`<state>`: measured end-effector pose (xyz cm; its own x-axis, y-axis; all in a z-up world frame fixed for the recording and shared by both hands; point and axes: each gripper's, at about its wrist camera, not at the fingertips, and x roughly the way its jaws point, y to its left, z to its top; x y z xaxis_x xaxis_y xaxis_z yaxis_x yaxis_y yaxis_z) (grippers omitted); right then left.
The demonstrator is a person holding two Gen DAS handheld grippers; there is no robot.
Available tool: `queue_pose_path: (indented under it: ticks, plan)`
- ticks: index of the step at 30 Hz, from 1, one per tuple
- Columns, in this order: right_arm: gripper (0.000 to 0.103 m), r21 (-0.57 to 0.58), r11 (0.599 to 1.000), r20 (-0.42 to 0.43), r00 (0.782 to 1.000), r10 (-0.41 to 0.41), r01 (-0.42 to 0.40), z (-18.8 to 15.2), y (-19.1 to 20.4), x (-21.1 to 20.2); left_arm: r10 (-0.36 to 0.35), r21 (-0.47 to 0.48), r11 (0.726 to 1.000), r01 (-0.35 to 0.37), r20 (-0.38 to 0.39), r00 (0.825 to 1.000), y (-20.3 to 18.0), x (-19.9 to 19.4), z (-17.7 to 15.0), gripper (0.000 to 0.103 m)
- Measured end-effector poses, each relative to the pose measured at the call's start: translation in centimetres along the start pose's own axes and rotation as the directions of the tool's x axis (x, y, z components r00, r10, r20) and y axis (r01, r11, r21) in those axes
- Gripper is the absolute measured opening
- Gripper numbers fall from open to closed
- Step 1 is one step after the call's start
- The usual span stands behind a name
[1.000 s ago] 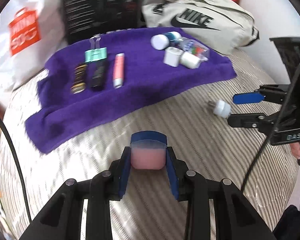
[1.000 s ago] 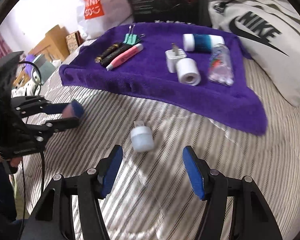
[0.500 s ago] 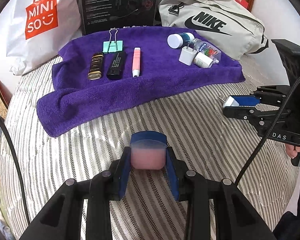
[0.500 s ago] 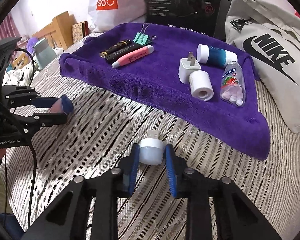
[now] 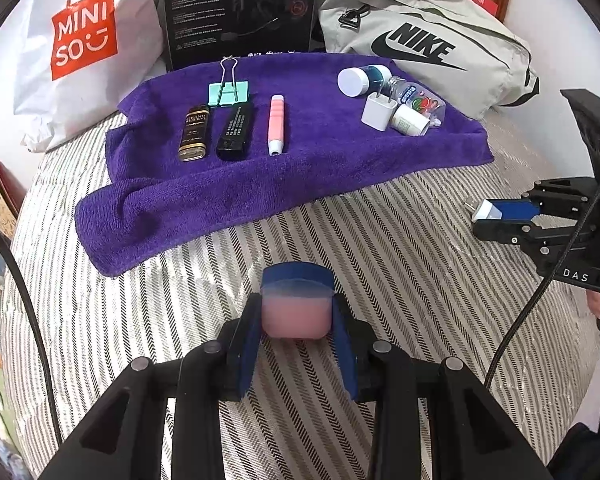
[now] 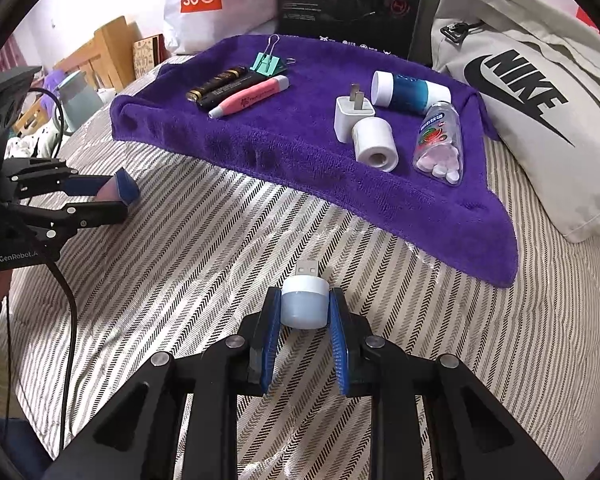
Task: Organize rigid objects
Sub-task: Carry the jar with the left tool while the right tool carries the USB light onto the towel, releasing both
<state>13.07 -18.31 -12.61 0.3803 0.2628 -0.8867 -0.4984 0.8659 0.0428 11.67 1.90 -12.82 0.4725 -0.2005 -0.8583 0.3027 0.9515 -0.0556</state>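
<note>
My left gripper (image 5: 296, 316) is shut on a small pink jar with a blue lid (image 5: 295, 312), held over the striped bed. My right gripper (image 6: 305, 308) is shut on a white USB plug light (image 6: 304, 304), its metal plug pointing forward. A purple towel (image 5: 320, 160) lies ahead. On its left part lie a green binder clip (image 5: 228, 92), a gold tube (image 5: 194, 134), a black tube (image 5: 235, 132) and a pink pen (image 5: 276, 124). On its right part lie a white charger (image 6: 350, 118), a white roll (image 6: 374, 144), a blue-and-white bottle (image 6: 408, 90) and a clear pill bottle (image 6: 440, 140).
Behind the towel stand a white shopping bag (image 5: 80, 48), a black box (image 5: 240, 8) and a grey sports bag (image 5: 424, 36). Striped bedding (image 5: 380, 248) lies between the grippers and the towel. Wooden furniture (image 6: 108, 52) is off the bed's far left side.
My right gripper closed on the USB plug light, which lay loose on the bed one second ago, and holds it now. The left gripper kept the pink jar and tilted to face the towel.
</note>
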Motion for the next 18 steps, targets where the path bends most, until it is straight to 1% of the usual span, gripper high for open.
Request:
queue_pose_path:
  ticks: [3, 8, 9, 14, 18]
  plan:
    - [0.024, -0.005, 1.0, 0.006, 1.0, 0.009, -0.009, 0.2, 0.0, -0.4, -0.006, -0.016, 1.0, 0.006, 0.002, 1.0, 0.3, -0.1, 0.0, 0.032]
    - [0.024, 0.009, 0.999, 0.023, 0.999, 0.034, -0.034, 0.5, -0.6, -1.2, -0.01, -0.004, 1.0, 0.01, 0.019, 1.0, 0.2, -0.9, 0.4, 0.032]
    - [0.024, 0.017, 0.999, 0.025, 0.999, 0.038, -0.039, 0.5, -0.8, -1.3, -0.003, 0.001, 1.0, 0.003, 0.023, 1.0, 0.2, -1.1, 0.6, 0.032]
    - [0.024, 0.036, 0.999, 0.035, 0.999, 0.034, -0.035, 1.3, -1.9, -1.6, -0.012, 0.007, 1.0, 0.012, 0.043, 0.999, 0.4, -1.8, 2.0, 0.032]
    - [0.024, 0.028, 0.999, 0.05, 0.998, 0.026, -0.028, 2.6, -2.5, -2.0, -0.009, 0.011, 1.0, 0.008, 0.065, 0.998, 0.6, -2.4, 3.6, 0.032]
